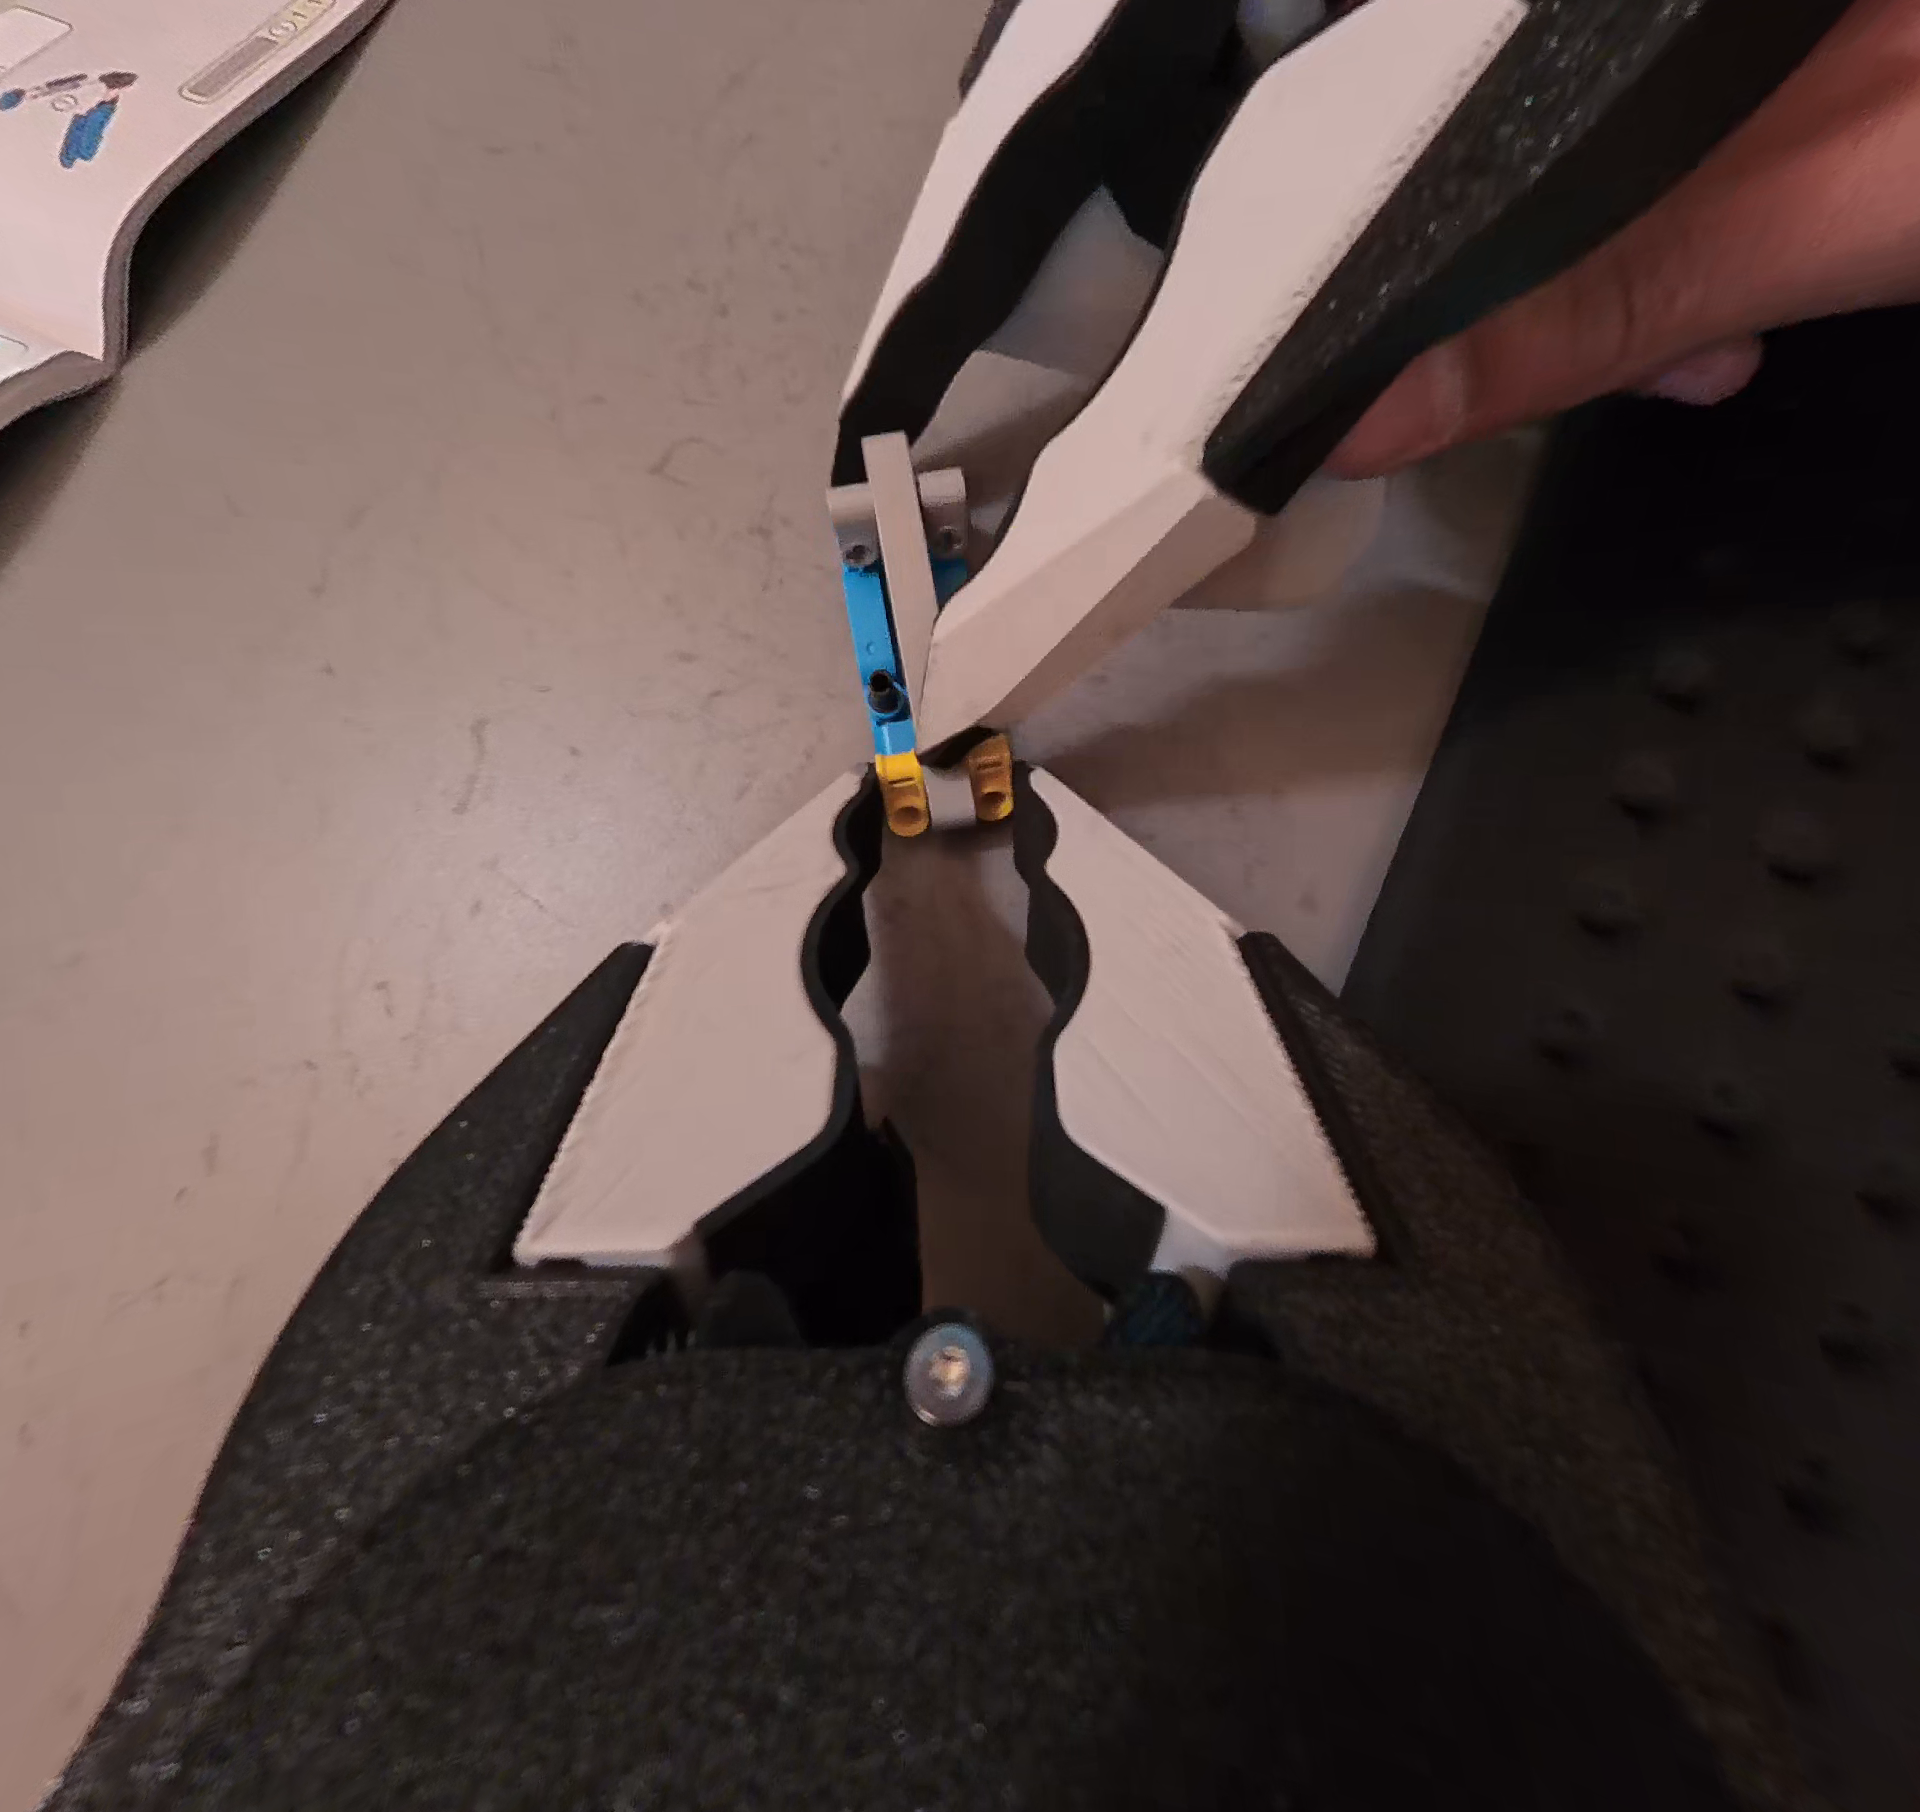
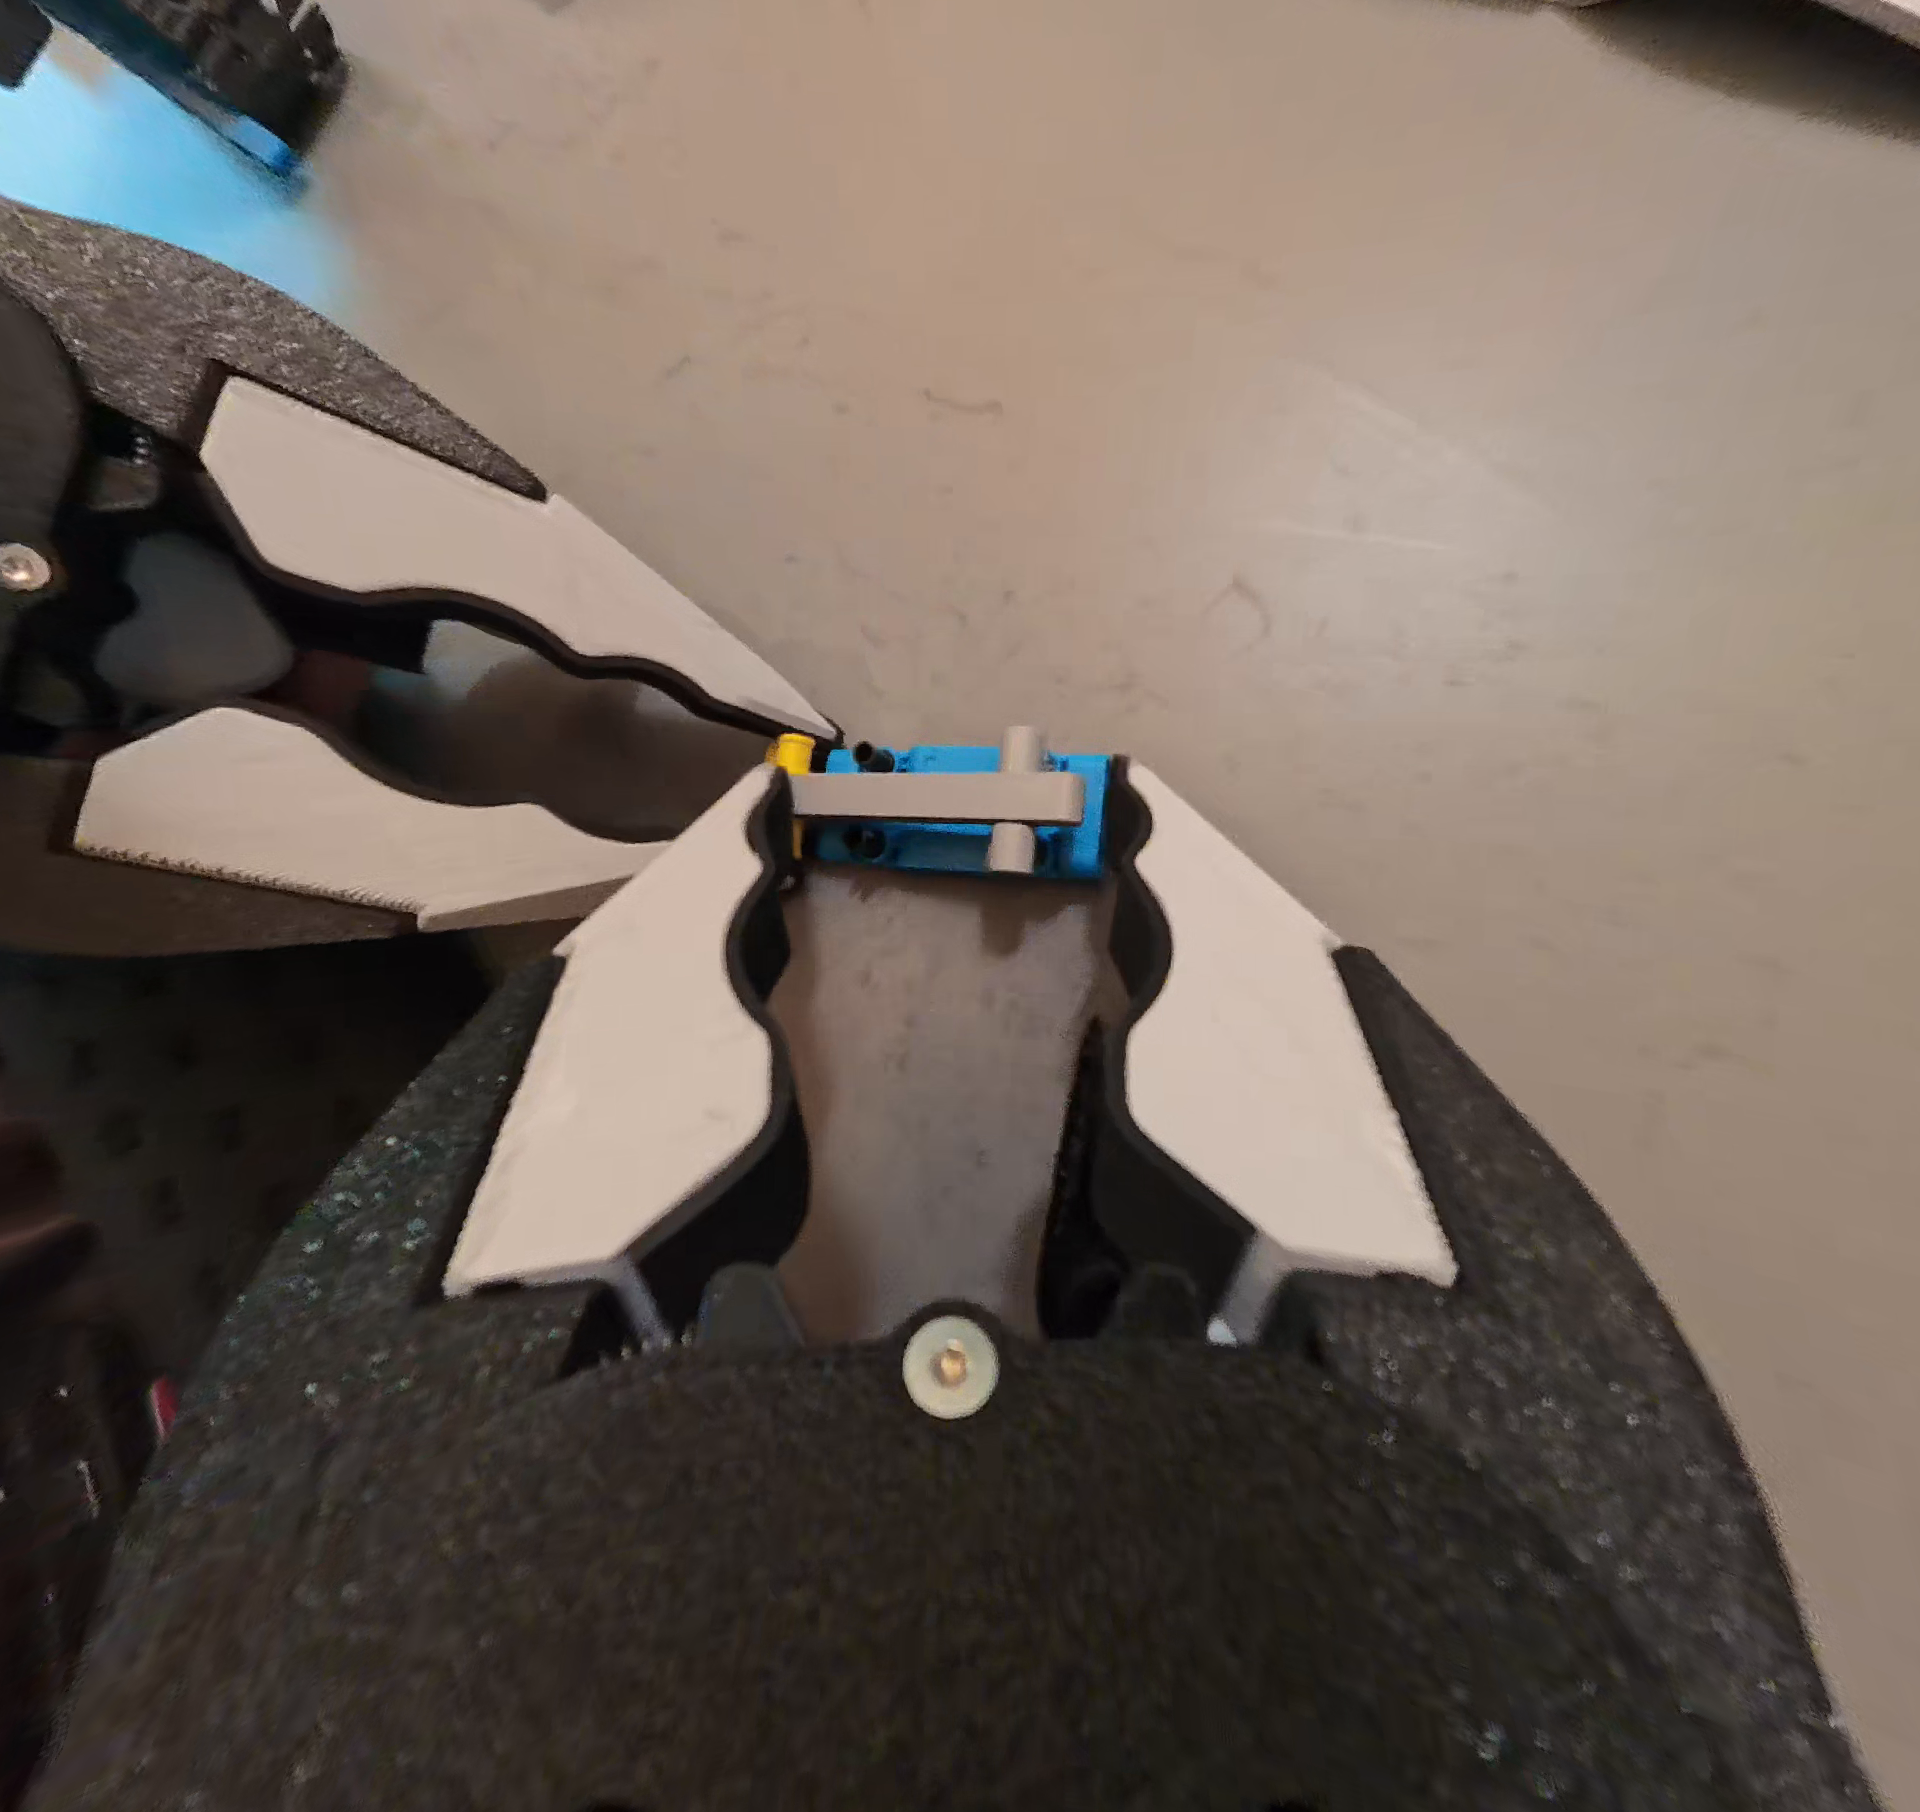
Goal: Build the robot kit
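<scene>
you are holding a small brick assembly (image 2: 951, 817) between the two grippers, above a grey-brown tabletop (image 1: 416, 723). it is a blue block with a grey bar lying along its top face, a grey cross pin near one end, and yellow connector pegs (image 1: 902, 792) sticking out of the other end.

your right gripper (image 2: 951, 812) is clenching the assembly lengthwise: in the right wrist view its two white fingers are pressing on the short ends of the blue block, which is sitting right at the fingertips and crossing the gap between them. in the left wrist view the same gripper is coming in from the upper right, with your hand (image 1: 1662, 287) wrapping around its black body, and the blue block is hanging down from its tips.

your left gripper (image 1: 940, 796) is meeting the assembly at its yellow end. its fingers are standing narrowly apart, with the two yellow pegs and a grey piece between them sitting just inside the tips. i cannot tell whether the fingers are actually pinching the pegs or only bracketing them. in the right wrist view the left gripper is reaching in from the left, its upper tip touching the yellow peg.

an open instruction booklet (image 1: 156, 100) is lying on the tabletop well apart from the grippers, and a dark perforated board (image 1: 1714, 931) is running along the table's edge beside them.
</scene>
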`<state>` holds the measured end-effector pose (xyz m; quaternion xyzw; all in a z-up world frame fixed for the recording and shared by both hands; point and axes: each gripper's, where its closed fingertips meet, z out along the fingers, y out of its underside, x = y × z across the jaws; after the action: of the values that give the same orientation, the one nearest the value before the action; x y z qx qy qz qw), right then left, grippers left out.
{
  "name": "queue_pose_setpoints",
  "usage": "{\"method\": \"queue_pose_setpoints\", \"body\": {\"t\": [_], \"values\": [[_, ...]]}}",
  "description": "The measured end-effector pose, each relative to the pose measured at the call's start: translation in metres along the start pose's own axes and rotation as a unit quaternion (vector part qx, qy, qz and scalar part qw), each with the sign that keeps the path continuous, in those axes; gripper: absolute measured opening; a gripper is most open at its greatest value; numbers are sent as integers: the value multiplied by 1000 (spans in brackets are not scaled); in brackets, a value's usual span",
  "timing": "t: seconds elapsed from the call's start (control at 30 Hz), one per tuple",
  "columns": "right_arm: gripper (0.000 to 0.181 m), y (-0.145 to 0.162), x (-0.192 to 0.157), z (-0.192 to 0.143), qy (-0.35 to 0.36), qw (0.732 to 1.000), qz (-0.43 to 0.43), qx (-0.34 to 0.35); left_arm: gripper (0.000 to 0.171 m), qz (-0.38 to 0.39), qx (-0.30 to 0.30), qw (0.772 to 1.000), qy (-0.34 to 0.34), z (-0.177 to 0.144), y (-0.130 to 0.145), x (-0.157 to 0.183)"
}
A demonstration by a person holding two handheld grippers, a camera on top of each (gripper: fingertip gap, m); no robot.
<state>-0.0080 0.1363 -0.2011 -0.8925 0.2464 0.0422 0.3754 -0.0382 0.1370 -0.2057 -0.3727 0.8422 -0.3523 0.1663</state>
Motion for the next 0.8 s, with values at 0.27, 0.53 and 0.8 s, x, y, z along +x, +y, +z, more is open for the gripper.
{"method": "queue_pose_setpoints", "body": {"t": [0.27,0.53,0.8], "values": [[51,-1,4,-2,-19,998,65,18,24,2,10,1000,9,0,0,0],[43,-4,8,-3,-43,991,120,28,24,4,10,1000,9,0,0,0],[67,0,-1,5,64,997,10,-29,24,2,10,1000,12,0,0,1]]}}
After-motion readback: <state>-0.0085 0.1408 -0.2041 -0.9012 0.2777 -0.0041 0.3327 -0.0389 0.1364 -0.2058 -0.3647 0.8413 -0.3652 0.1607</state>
